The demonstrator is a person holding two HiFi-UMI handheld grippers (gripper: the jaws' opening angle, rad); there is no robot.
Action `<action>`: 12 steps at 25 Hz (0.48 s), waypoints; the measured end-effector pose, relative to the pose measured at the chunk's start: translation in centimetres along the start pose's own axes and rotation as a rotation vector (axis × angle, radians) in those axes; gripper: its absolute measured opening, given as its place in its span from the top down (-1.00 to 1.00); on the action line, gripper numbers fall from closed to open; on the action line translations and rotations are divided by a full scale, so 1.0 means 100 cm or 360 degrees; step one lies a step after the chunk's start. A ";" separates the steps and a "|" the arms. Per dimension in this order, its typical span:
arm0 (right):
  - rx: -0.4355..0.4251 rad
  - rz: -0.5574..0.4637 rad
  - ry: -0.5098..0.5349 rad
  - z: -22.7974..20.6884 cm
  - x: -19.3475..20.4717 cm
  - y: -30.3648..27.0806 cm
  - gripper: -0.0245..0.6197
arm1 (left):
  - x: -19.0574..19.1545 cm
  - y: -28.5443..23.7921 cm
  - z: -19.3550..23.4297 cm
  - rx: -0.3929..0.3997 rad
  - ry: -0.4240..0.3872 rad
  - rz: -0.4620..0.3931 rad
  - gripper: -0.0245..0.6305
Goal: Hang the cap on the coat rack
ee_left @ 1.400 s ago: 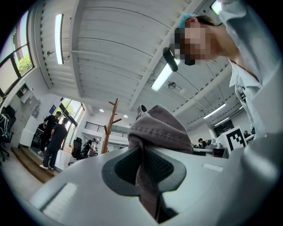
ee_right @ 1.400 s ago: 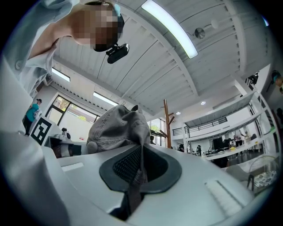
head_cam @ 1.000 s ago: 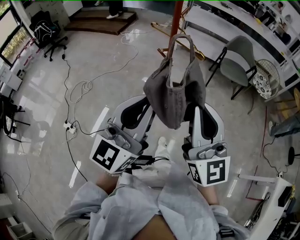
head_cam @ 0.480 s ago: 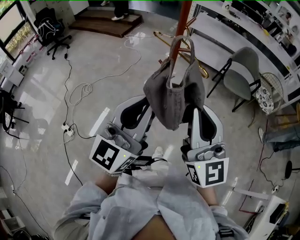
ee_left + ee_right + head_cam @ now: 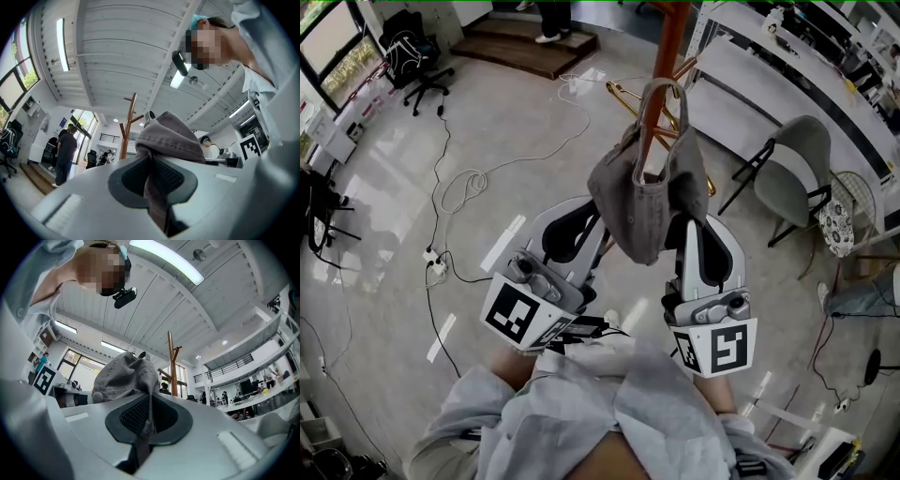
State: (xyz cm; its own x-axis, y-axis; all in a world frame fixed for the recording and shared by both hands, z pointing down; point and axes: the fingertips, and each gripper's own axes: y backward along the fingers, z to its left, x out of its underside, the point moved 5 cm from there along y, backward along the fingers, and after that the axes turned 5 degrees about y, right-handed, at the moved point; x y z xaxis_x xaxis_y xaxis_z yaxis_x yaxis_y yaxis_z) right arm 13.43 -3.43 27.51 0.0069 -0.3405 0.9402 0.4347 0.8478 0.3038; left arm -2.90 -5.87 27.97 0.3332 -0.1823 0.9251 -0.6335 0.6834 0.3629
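We held the grey cloth cap (image 5: 647, 192) aloft and crumpled, its two sides pinched in the jaws of the left gripper (image 5: 602, 223) and right gripper (image 5: 687, 225), its back strap arching upward close beside the reddish-brown wooden coat rack (image 5: 660, 56).

Head view: top edge cuts off the rack (image 5: 663, 37); the cap (image 5: 642, 202) hides its lower pole and my jaw tips.

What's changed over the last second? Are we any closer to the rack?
Yes: the orange pole of the coat rack has drawn nearer in the head view, and more of it shows behind the cap. Nothing was let go: the left gripper and right gripper stay shut on the cap, in the same pose.
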 end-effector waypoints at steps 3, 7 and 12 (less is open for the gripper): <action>-0.0029 -0.0003 -0.0008 -0.013 0.003 -0.012 0.88 | 0.002 -0.014 0.005 -0.0029 -0.0008 -0.0003 0.83; -0.0063 -0.0017 -0.0030 -0.025 0.006 -0.022 0.88 | 0.003 -0.027 0.009 -0.0062 -0.0062 0.0000 0.83; -0.0086 -0.0021 -0.0063 -0.033 0.010 -0.032 0.88 | 0.004 -0.038 0.014 -0.0090 -0.0075 0.0014 0.83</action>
State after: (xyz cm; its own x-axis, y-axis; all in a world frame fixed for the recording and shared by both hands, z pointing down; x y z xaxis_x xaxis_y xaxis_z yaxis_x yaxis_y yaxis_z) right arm 15.02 -7.80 26.94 -0.0344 -0.3345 0.9418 0.4828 0.8195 0.3087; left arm -1.32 -9.53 27.12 0.2936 -0.2082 0.9330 -0.5953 0.7238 0.3488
